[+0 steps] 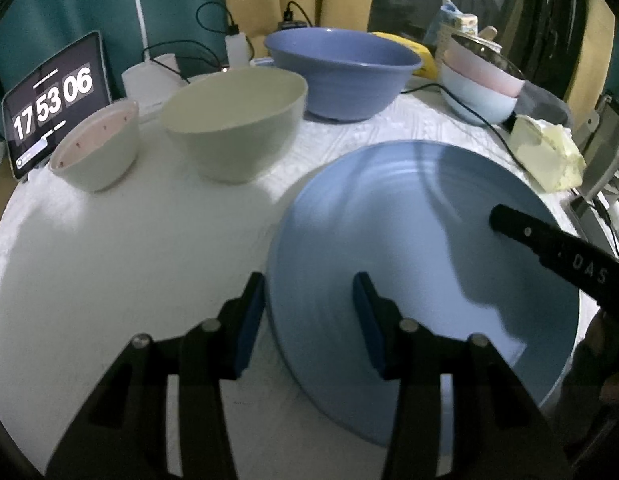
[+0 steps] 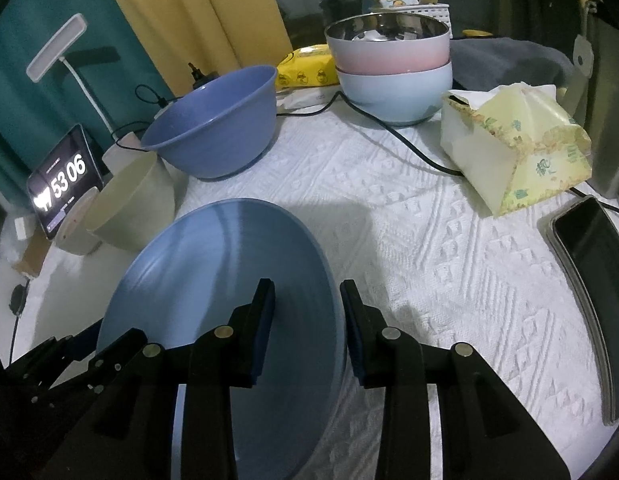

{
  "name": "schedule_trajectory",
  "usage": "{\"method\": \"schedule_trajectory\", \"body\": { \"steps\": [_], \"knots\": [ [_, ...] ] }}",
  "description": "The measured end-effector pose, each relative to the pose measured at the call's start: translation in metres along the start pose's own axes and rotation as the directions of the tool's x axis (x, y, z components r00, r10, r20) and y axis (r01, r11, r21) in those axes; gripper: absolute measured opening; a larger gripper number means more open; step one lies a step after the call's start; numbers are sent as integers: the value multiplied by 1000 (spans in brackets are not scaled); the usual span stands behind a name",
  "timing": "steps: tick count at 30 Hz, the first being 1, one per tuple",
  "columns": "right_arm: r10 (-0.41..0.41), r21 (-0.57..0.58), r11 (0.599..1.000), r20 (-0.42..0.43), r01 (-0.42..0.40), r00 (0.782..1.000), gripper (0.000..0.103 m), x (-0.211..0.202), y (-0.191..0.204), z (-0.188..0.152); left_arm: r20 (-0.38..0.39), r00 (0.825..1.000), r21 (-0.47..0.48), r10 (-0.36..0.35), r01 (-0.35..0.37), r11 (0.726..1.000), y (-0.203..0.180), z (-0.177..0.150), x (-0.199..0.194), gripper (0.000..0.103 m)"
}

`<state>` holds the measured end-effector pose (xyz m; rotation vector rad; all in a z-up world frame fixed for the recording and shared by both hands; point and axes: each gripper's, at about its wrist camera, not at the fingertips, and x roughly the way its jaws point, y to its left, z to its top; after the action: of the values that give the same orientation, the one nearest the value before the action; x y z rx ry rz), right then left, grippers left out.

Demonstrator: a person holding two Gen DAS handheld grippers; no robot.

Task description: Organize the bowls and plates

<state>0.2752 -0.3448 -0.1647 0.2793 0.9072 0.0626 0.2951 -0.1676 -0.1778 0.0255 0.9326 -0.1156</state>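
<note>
Left gripper (image 1: 309,304) and right gripper (image 2: 307,312), both part-spread, straddle opposite rims of a smooth, round blue plate (image 1: 409,216); contact unclear.

Your desk (image 2: 449,264) wears a white cloth with a raised woven pattern. On it, toward the back left, you have a small pale bowl (image 1: 95,150) tipped on its side, a cream bowl (image 1: 237,124) just beside it, and a darker blue bowl (image 1: 341,76) behind. A pink bowl nested in a light blue bowl (image 2: 393,92) stands at the back right, with a torn tissue pack (image 2: 517,148) near it. A black cable (image 2: 401,136) runs across the cloth between them. A large blue plate (image 1: 409,216) sits near you, and a clock screen (image 1: 53,100) stands at the far left.
</note>
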Motion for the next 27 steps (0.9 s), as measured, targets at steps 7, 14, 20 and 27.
{"method": "schedule_trajectory", "body": {
  "steps": [7,14,20,27],
  "knots": [
    [0,-7,1000,0,0,1000,34,-5,5,-3,0,1000,-13,11,-11,1000,4,-4,-3,44],
    [2,-22,1000,5,-2,1000,34,-12,13,-5,5,1000,-29,12,-12,1000,10,-8,-9,43],
    [7,-30,1000,16,-6,1000,34,-19,23,-7,23,1000,-41,16,-15,999,18,-11,-19,43],
    [9,-52,999,26,-7,1000,34,-27,40,-10,37,999,-67,18,-16,998,33,-16,-30,43]
  ]
}}
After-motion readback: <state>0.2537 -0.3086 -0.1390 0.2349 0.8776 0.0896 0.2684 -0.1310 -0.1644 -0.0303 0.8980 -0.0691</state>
